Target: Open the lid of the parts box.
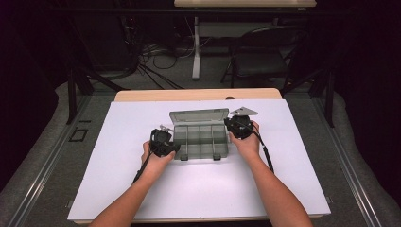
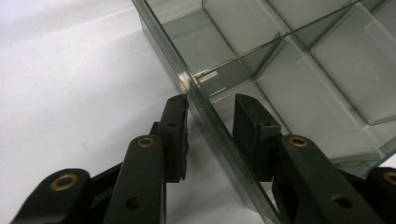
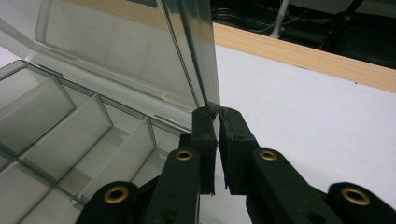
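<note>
A clear, grey-tinted plastic compartment box (image 1: pixel 200 140) lies open on the white bench (image 1: pixel 142 189) between the two pairs of jaws, its hinged lid (image 3: pixel 121 60) standing up behind the tray. The right gripper (image 3: pixel 217 116) has its jaws pinched nearly together on the lid's thin side edge. The left gripper (image 2: pixel 210 105) straddles the tray's side wall (image 2: pixel 205 107), one jaw outside and one inside; they stand partly open, the outer one at the wall, the inner one clear of it, so nothing is clamped yet. The box looks light, stiff and slick, with thin walls that could flex or crack under a hard squeeze. Walls and lid edges are the sensible holds, gripped gently near corners where dividers stiffen them.
</note>
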Demonstrator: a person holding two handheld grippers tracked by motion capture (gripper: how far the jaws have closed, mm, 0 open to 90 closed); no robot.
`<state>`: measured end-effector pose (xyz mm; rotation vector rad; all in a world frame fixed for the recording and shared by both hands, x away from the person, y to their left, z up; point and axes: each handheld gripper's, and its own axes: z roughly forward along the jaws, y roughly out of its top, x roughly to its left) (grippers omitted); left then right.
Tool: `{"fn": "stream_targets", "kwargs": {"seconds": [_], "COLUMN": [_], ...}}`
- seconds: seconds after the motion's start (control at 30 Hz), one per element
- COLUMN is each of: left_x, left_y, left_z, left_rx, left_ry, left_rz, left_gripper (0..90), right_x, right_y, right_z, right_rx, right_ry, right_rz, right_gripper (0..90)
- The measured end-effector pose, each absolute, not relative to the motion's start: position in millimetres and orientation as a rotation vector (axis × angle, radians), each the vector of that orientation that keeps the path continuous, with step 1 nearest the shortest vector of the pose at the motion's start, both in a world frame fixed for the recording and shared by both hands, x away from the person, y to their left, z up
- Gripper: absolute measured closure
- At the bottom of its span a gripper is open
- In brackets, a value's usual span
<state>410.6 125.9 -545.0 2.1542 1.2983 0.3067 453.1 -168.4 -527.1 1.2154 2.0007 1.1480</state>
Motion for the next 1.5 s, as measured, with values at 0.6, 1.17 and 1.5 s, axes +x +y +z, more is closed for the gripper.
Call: {"fn": "stream_targets", "kwargs": {"seconds": [0.6, 1.17, 1.5], "left_x": [412, 411, 411], "left_y": [125, 123, 123], "left_z": [-548, -548, -548], "left_rx": [2.16, 2.156, 2.156], "left_ry": [1.32, 1.333, 1.334], "left_rz": [0.34, 0.355, 0.346], "left_gripper": [69.7, 69.6, 69.8], "right_x": [455, 478, 485], "right_y": [-168, -163, -162], "right_z": [-526, -522, -522], "right_rx": [1.263, 1.403, 1.474], "right_ry": [1.962, 1.951, 1.935], "right_rz": [1.16, 1.138, 1.154], "right_gripper": [86.2, 87.3, 87.6]}}
